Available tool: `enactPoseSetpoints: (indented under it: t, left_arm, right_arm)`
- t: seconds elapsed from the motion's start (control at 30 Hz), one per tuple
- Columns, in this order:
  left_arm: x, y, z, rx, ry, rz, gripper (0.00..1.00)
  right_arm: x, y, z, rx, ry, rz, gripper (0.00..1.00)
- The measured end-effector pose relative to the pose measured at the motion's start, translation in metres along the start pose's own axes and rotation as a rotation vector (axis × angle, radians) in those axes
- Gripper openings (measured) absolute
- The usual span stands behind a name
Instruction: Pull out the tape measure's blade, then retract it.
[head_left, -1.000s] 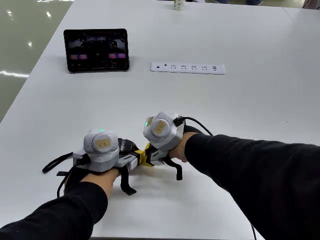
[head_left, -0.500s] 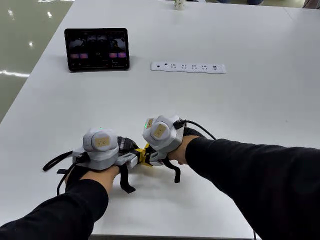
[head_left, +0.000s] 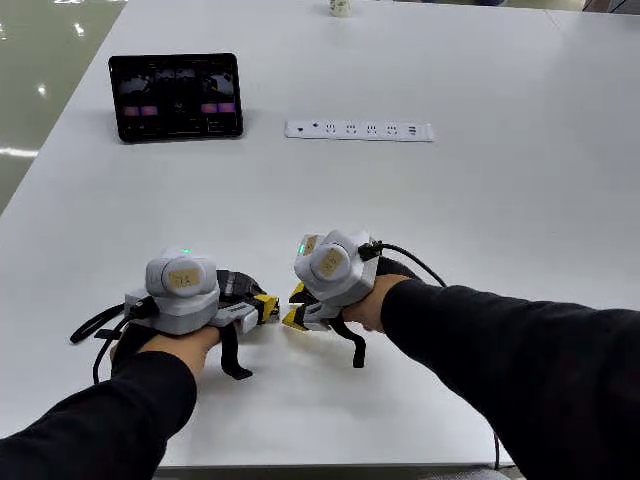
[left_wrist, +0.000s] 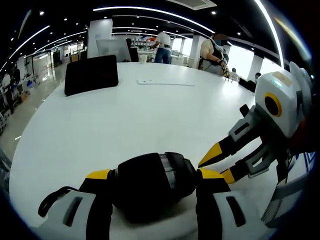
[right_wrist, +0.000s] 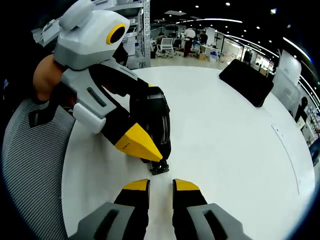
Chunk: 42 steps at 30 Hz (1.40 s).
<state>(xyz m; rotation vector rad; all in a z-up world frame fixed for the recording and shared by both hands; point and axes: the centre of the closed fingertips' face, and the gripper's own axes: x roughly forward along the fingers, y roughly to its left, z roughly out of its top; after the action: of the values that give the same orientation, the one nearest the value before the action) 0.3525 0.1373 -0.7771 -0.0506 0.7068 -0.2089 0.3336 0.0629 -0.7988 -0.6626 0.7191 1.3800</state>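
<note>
Since 0.5 s ago the two tips have parted. L gripper (head_left: 262, 303) and R gripper (head_left: 296, 306) were touching, now there's a small gap btw them, lower centre of head view. The whole frame also shifted, so that's partly cam move.

L gripper is clenched on the tape measure (left_wrist: 152, 182): black case sits btw its yellow tips, bottom centre of left gripper view, resting on the white counter (head_left: 450, 220).

In right gripper view the hook (right_wrist: 159, 167) pokes out of the case just ahead of R gripper's tips. R jaws are nearly together w/ a thin slit, grasping nothing.

Progress: no blade out, only the hook shows. Looks like the pull isn't started, though it could already be retracted; can't tell. If not started, left to do: grab hook, pull, let it back.

Tablet (head_left: 175, 95) upper left and power strip (head_left: 358, 130) upper centre, both well apart from the work.
</note>
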Motion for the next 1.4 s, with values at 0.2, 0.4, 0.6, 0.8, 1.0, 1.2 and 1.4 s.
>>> enactPoseSetpoints:
  t: [0.2,0.4,0.6,0.8,1.0,1.2,1.4]
  left_arm:
    - [-0.009,-0.005,0.005,0.031,-0.007,-0.040,0.64]
    - [-0.019,-0.005,0.004,0.069,-0.013,-0.067,0.70]
    - [-0.026,-0.009,0.003,0.124,-0.025,-0.119,0.79]
    - [-0.034,-0.016,0.002,0.130,-0.031,-0.188,0.88]
    - [-0.040,-0.015,-0.008,0.098,0.010,-0.277,0.99]
    - [-0.053,0.002,-0.012,0.098,0.011,-0.301,0.99]
    - [-0.065,0.010,-0.010,0.154,-0.009,-0.321,0.99]
  right_arm:
    - [-0.009,0.005,-0.001,0.021,-0.029,-0.014,0.15]
    - [-0.020,0.014,-0.005,0.035,-0.058,-0.029,0.15]
    - [-0.033,0.020,-0.012,0.041,-0.075,-0.048,0.17]
    - [-0.047,0.021,-0.019,0.071,-0.101,-0.073,0.17]
    - [-0.063,0.018,-0.029,0.102,-0.120,-0.103,0.19]
    - [-0.079,0.017,-0.047,0.125,-0.117,-0.130,0.21]
    - [-0.091,0.014,-0.062,0.164,-0.122,-0.150,0.25]
